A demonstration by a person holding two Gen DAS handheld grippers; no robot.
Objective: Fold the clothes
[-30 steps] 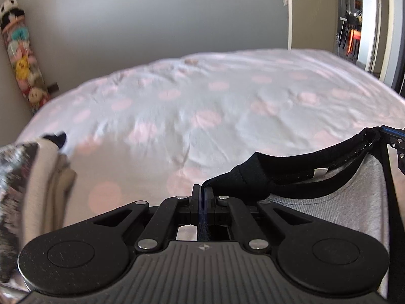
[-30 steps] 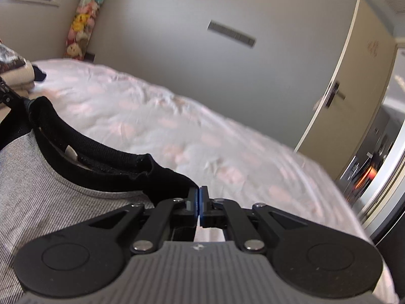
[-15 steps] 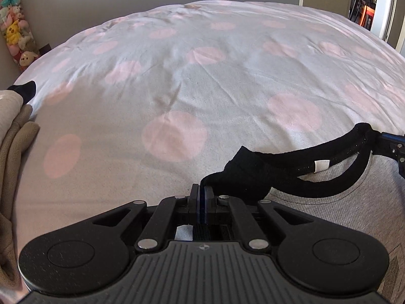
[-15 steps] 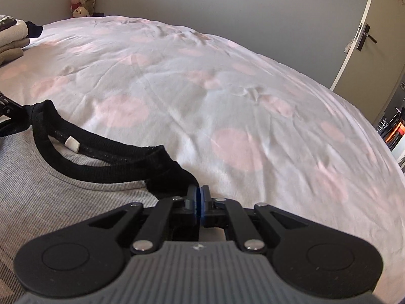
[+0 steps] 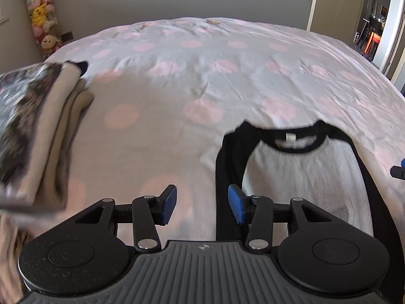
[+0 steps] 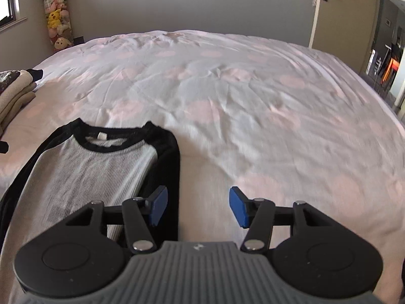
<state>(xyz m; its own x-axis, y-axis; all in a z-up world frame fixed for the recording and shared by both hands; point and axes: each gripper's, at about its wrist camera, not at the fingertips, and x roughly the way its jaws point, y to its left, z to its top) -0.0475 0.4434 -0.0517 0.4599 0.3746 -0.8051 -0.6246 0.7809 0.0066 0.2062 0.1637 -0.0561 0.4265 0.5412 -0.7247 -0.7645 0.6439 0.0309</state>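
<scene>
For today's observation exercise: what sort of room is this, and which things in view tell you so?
Most likely a bedroom in a home: a wide bed with a pink-dotted cover, a hanging column of soft toys in the corner, and a stack of folded clothes on the bed.

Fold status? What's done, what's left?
Done: folded beige and patterned clothes stacked at the bed's left side. In hand: nothing; left gripper and right gripper are opening, empty. Left: grey black-sleeved raglan shirt lies flat, sleeves in, unfolded lengthwise.
</scene>
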